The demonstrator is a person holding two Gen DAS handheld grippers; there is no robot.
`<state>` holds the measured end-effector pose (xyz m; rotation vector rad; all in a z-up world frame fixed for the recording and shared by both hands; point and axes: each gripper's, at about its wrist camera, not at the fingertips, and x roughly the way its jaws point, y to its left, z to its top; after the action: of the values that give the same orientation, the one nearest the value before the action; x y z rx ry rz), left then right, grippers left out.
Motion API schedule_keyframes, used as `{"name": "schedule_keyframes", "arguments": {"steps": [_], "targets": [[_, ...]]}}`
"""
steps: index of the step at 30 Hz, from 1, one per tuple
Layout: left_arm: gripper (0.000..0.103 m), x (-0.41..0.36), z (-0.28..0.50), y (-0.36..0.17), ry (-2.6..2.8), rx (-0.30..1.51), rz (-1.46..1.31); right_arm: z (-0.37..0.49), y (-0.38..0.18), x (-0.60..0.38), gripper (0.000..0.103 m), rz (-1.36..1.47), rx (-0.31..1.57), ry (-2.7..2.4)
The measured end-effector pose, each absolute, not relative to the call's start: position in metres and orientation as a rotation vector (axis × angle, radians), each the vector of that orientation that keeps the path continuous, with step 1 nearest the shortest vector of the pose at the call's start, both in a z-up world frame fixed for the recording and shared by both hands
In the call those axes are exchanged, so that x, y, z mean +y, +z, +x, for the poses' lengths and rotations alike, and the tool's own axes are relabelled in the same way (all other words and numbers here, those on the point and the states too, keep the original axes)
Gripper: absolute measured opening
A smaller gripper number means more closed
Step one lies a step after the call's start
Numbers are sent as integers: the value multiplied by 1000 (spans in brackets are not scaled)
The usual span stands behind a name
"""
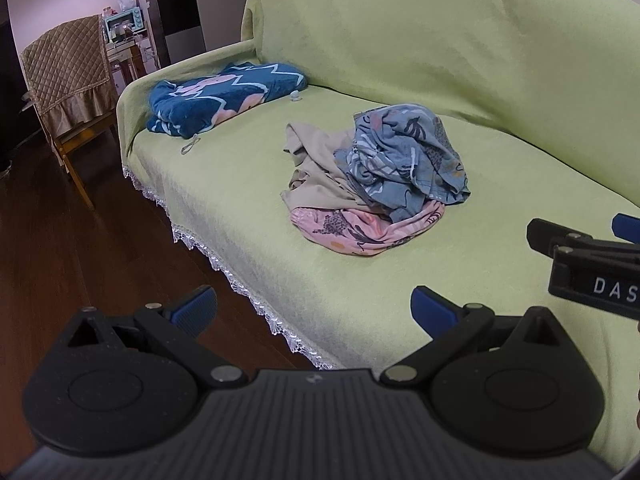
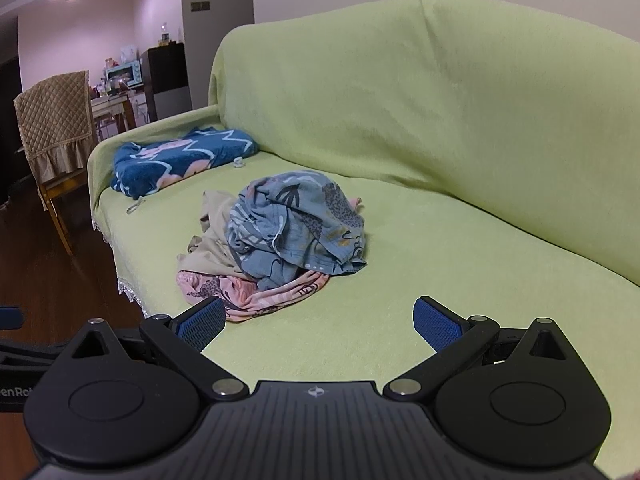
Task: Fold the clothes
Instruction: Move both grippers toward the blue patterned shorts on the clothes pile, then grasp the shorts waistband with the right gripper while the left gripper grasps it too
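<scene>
1. The clothes sit in a crumpled heap (image 1: 372,180) near the middle of the green-covered sofa seat (image 1: 240,208), well apart from both grippers.
2. The heap holds at least 3 pieces: a blue-grey printed garment (image 2: 296,224) on top, a beige one (image 2: 208,240) on its left, and a pink printed one (image 2: 248,292) underneath at the near edge.
3. The left gripper (image 1: 314,310) hovers at the near edge of the seat, fingers spread wide and empty.
4. The right gripper (image 2: 318,322) is likewise released, holding nothing, aimed at the heap's near right side.
5. A folded blue blanket (image 1: 224,96) lies at the far left end.
6. Judged step: the very start, nothing folded yet.
7. The next move likely calls for reaching in, pinching the top blue-grey garment free, and spreading it flat on bare seat.
</scene>
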<state>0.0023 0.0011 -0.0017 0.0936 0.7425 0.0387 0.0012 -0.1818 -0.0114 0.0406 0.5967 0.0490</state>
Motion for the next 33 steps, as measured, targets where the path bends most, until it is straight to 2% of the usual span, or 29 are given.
{"name": "schedule_keyframes", "arguments": {"steps": [15, 23, 32, 33], "targets": [[102, 23, 75, -46, 70, 887, -17, 68, -43, -201, 103, -10, 560, 34], [102, 18, 130, -72, 10, 872, -7, 125, -66, -207, 103, -46, 563, 169], [102, 22, 181, -78, 2, 805, -32, 208, -60, -167, 80, -189, 450, 337], [102, 22, 185, -79, 3, 801, -32, 218, -60, -161, 75, -212, 441, 348]]}}
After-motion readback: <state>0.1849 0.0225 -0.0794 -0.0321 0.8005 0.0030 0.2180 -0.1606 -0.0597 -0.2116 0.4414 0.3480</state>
